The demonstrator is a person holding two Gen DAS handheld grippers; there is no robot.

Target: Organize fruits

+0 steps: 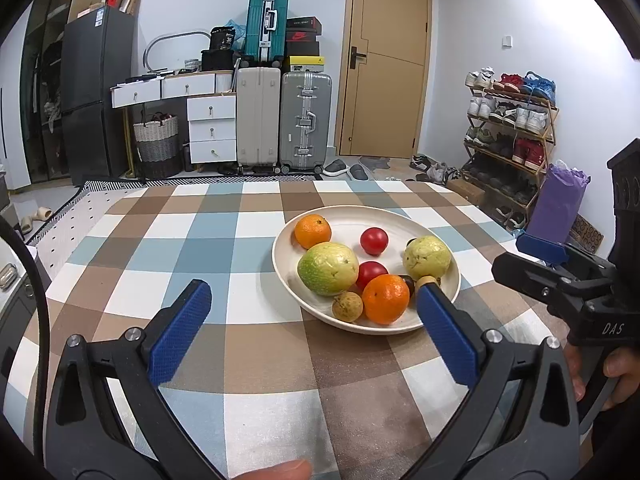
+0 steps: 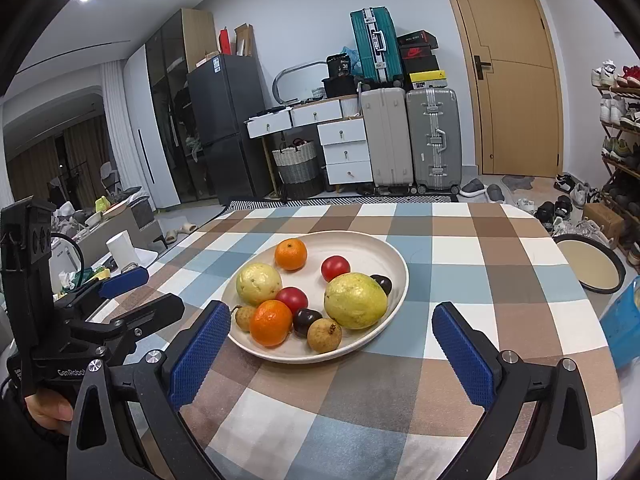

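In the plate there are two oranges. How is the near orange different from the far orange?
The near orange lies at the front of the plate, crowded against a red tomato and other fruits; the far orange lies toward the back, touching nothing. The near orange appears larger, perhaps only from closeness. The far orange shows a dark stem spot on top; the near one shows none. Both are round, bright orange and unheld.

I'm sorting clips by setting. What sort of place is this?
Most likely a lived-in home, perhaps a small flat's dining and entry area: a checked tablecloth with a plate of fruit, stacked suitcases beside a door, and a full shoe rack.
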